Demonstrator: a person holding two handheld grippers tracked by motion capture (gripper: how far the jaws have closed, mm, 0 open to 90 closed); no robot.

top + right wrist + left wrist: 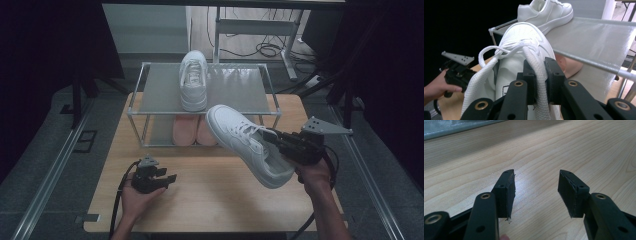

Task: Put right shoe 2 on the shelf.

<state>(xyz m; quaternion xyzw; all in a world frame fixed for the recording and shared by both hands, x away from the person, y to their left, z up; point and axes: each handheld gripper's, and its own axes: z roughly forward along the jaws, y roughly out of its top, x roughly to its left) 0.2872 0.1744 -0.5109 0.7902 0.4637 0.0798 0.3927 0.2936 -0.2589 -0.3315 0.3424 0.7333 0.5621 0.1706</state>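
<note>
Right tongs [278,138] pinching the white sneaker [248,144] by its tongue/collar, jaws pressed tight on the padded fabric in the right gripper view. Sneaker is held up off the table [200,200], tilted, toe toward the shoe rack [227,90], heel low toward the person's right hand [314,172]. It hangs just in front of the rack's front right part, not touching it as far as the high view shows. Second white sneaker [193,80] sits on the rack's top shelf, left of centre, toe pointing away from the person. Pink slippers [192,131] on the lower shelf, side by side. Left tongs [167,176] spread, nothing between them, low over bare table at front left, well apart from the sneaker
</note>
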